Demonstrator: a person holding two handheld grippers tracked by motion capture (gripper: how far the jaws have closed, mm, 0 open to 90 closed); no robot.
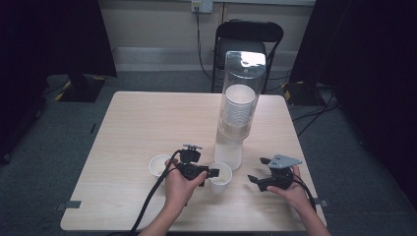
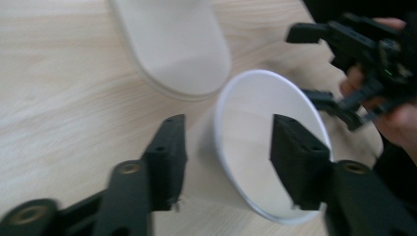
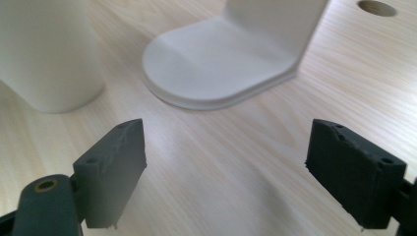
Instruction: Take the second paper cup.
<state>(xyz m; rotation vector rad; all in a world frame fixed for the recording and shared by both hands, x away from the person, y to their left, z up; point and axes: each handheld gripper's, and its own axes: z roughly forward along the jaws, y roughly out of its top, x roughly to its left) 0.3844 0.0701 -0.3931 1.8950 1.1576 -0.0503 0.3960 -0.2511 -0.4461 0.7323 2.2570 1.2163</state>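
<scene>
A white paper cup [image 1: 221,178] [image 2: 246,113] stands upright on the table just in front of the cup dispenser [image 1: 238,110]. My left gripper [image 1: 215,173] [image 2: 228,123] is open and straddles the cup's wall, with one jaw outside it and the other inside the mouth; neither jaw looks pressed against it. To the right of the dispenser's base [image 3: 221,69], my right gripper [image 1: 256,169] [image 3: 228,130] hangs low over bare wood, open wide and holding nothing. In the left gripper view the right gripper [image 2: 302,64] sits beyond the cup. The same cup [image 3: 49,54] stands at the left of the right gripper view.
A second white cup [image 1: 158,166] stands left of my left hand. The dispenser's clear tube holds a stack of cups. The light wooden table [image 1: 147,118] has a cable hole [image 3: 376,7]. A black chair [image 1: 248,34] stands behind the far edge.
</scene>
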